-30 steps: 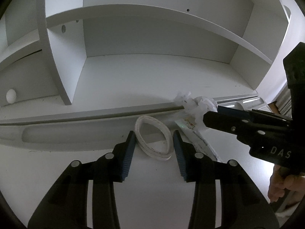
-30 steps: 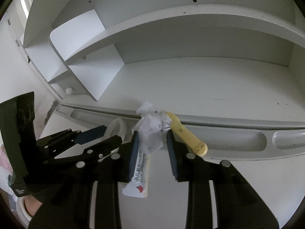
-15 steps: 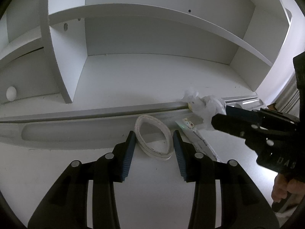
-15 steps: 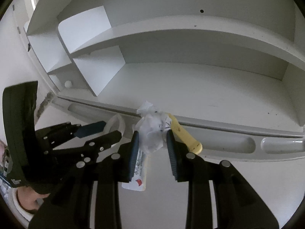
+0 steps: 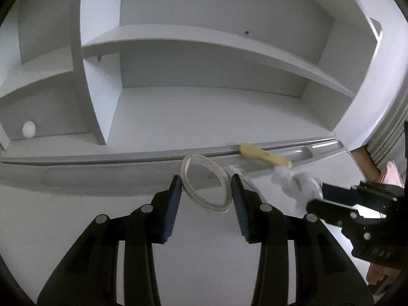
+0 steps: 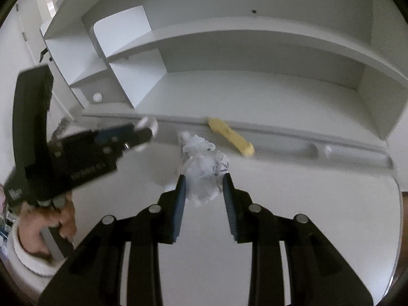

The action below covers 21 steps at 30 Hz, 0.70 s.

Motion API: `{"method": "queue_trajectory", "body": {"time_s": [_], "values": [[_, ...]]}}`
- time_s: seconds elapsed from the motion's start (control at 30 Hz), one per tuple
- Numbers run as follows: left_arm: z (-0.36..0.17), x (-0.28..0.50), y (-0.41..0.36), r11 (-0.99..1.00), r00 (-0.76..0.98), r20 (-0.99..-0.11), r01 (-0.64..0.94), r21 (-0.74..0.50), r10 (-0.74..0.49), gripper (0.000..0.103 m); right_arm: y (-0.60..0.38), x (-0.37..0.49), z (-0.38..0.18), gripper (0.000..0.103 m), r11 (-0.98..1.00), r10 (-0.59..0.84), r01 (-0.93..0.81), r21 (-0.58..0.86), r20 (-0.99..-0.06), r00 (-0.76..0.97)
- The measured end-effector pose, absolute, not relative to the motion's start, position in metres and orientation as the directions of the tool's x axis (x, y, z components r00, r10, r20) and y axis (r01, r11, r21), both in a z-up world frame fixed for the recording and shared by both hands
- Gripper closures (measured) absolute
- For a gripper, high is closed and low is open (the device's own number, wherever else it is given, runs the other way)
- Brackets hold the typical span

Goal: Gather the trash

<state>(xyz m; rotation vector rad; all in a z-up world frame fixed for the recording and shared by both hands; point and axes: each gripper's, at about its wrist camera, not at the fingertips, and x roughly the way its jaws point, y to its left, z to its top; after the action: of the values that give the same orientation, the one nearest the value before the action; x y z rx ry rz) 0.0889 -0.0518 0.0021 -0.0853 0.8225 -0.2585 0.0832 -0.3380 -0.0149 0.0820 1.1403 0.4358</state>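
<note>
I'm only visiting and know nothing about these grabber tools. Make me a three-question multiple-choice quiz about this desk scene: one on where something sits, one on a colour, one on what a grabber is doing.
1. Where does the yellow stick lie?
A. on the top shelf
B. across the groove at the back of the desk
C. between the fingers of a gripper

2. What colour is the tape ring?
A. white
B. red
C. black

3. What is the right gripper doing?
A. standing empty
B. holding the yellow stick
C. gripping the crumpled paper

Answers:
1 B: both views show it slanting across the moulded groove, no gripper touching it.
2 A: the ring between the fingers of the left gripper is white.
3 C: the paper wad sits pinched between its blue pads, apparently clear of the desk.
</note>
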Motion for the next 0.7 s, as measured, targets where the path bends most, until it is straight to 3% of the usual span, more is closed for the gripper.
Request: {"method": "queue_trajectory", "body": {"time_s": [0.43,0.7], "values": [[0.040,0.022,-0.105,0.943,0.652,-0.693,0.303,-0.135,-0.308,0.064,-0.401,0.009,0.015,0.074,0.920,0.389,-0.210,0.331,-0.831,0.397],[0.059,-0.057,-0.246,0.814,0.568,-0.672,0.574,-0.091,-0.476,0.064,-0.568,-0.131,0.046,0.074,0.979,0.135,0.068,0.193,-0.859,0.494]]}}
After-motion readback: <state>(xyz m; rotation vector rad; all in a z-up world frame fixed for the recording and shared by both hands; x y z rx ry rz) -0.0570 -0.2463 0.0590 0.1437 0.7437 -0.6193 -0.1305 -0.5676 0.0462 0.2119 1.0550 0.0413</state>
